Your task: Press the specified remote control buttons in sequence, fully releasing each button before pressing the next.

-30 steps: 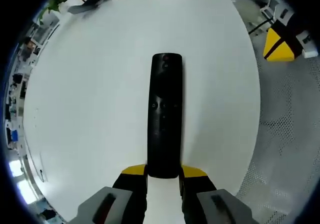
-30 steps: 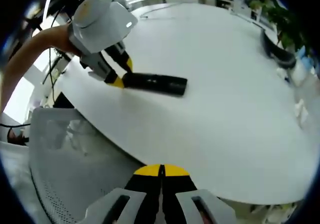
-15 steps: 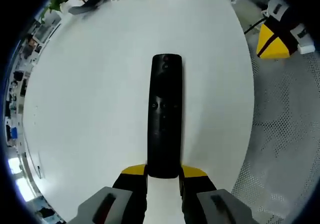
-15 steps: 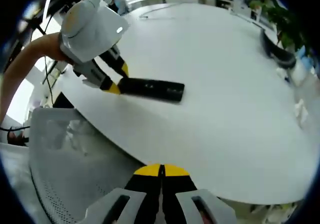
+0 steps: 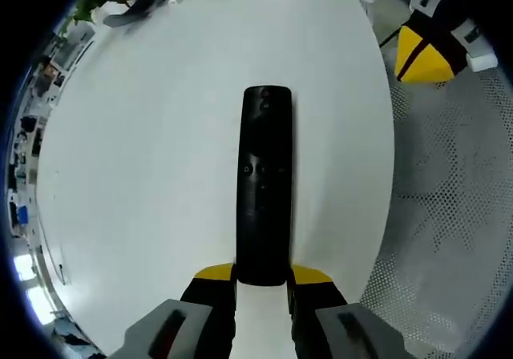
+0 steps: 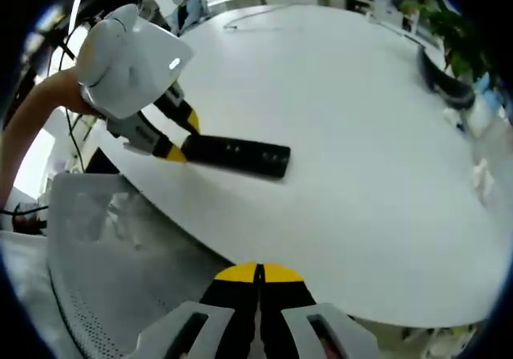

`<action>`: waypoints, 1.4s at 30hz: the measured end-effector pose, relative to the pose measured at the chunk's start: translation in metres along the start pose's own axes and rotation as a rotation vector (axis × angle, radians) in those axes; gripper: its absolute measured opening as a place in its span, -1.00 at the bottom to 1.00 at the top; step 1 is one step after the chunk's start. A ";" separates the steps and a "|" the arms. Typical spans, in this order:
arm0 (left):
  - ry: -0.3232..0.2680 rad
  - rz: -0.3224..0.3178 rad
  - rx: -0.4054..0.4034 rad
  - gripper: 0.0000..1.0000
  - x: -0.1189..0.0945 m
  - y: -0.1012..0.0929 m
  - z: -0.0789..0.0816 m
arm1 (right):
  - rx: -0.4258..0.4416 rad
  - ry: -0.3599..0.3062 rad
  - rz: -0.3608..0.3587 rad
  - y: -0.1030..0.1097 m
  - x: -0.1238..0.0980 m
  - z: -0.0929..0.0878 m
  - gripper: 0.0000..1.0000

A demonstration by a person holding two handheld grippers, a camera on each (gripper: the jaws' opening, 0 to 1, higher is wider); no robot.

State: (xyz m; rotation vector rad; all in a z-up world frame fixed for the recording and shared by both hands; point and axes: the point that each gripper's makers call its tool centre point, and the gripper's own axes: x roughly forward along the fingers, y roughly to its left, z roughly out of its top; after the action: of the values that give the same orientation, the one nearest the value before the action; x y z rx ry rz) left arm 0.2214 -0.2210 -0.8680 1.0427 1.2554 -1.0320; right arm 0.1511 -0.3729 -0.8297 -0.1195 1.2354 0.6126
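Left gripper view showed the left gripper point(image 5: 262, 283) pinching the near end of the stiff, light, likely slick remote point(image 5: 263, 191) lying on the white bench point(image 5: 160, 135), while right gripper view showed the right gripper point(image 6: 258, 283), fingers pressed together, held apart off the bench's edge.

Left gripper view: looks down along its jaws, close over the slim black remote control point(image 5: 263, 191) on the round white table point(image 5: 144, 151). Right gripper view: farther back past the table edge, facing across; shares remote, tabletop, left gripper point(image 6: 178, 137)
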 end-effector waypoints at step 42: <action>-0.161 -0.004 -0.029 -0.52 -0.004 -0.023 -0.006 | -0.003 0.009 0.008 0.002 0.000 -0.001 -1.00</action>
State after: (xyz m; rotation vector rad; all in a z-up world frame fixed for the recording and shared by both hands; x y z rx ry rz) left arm 0.1975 -0.2196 -0.8650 0.9168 1.1382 -1.0758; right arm 0.1490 -0.3718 -0.8298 -0.1196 1.2440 0.6213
